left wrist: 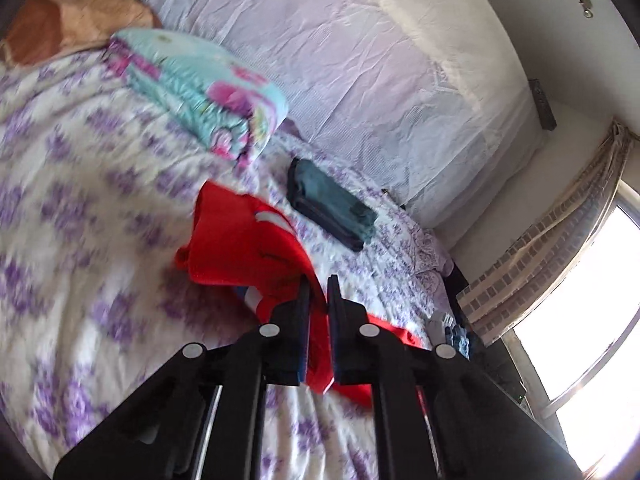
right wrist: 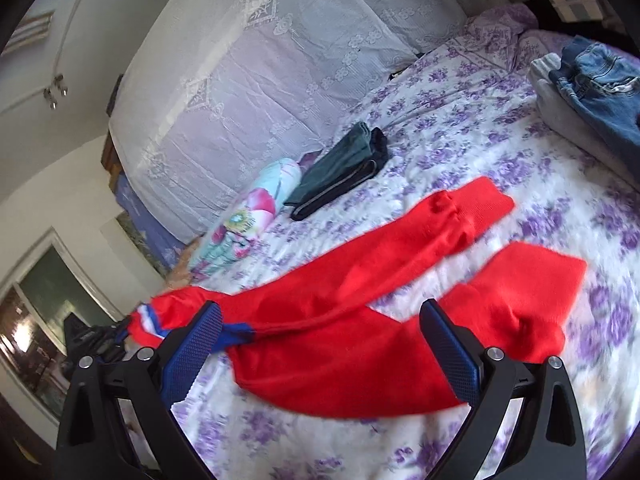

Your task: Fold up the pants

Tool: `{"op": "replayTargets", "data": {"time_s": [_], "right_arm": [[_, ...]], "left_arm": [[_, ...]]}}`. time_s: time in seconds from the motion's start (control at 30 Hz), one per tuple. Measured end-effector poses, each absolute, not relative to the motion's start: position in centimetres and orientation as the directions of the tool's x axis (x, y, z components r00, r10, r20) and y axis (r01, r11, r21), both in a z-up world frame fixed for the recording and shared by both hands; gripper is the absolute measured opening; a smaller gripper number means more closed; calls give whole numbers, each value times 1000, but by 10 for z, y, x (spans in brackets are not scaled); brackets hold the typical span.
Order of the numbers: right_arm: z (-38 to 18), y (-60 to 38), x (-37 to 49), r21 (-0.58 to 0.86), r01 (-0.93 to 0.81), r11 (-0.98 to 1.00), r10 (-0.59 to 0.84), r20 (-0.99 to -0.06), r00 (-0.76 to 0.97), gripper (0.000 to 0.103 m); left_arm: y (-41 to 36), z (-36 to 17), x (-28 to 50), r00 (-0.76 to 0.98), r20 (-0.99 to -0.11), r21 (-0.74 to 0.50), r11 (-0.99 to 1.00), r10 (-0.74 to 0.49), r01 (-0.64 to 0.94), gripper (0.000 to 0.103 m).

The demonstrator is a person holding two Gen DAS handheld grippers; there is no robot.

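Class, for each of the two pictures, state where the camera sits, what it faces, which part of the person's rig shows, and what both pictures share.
Left wrist view: sits on the left hand-held gripper, facing along the bed toward the lace-covered headboard and window; its fingers, nearly closed on the red pants, show.
Right wrist view: sits on the right hand-held gripper, looking down across the floral bedspread; its open fingers straddle the pants.
Shared: red pants, folded dark clothes, floral quilt roll, bedspread, headboard.
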State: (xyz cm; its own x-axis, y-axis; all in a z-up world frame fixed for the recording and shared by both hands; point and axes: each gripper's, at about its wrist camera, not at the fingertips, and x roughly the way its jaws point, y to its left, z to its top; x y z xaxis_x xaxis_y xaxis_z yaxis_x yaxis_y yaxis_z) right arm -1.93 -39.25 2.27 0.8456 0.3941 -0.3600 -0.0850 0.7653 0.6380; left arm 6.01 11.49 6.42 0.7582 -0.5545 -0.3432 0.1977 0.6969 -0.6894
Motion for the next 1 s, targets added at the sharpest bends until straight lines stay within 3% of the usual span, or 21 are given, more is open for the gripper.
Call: {"op": "replayTargets", "data": {"time_s": [0.2,0.47,0.57,0.7,1.0], "right_arm": [[16,-429,27,768,31,639,469,-421,777,100],[-15,-430,95,712,162,683,467,-596,653,90],[-22,-428,111,679,191,709,437,-636,636,70],[-25,-434,105,693,165,702,427,-595,681,11],[15,-454,72,736,75,673,412,-457,789,10]], "left_arm": [[104,89,105,778,-335,-661,722,-531,207,7],[98,78,141,771,-351,-679,711,-532,181,7],[104,75,142,778,-348,-688,706,-523,167,7],[115,74,137,788,-342,-702,696,-512,148,7],[110,99,126,812,-325,-625,755,-484,199,7]]}}
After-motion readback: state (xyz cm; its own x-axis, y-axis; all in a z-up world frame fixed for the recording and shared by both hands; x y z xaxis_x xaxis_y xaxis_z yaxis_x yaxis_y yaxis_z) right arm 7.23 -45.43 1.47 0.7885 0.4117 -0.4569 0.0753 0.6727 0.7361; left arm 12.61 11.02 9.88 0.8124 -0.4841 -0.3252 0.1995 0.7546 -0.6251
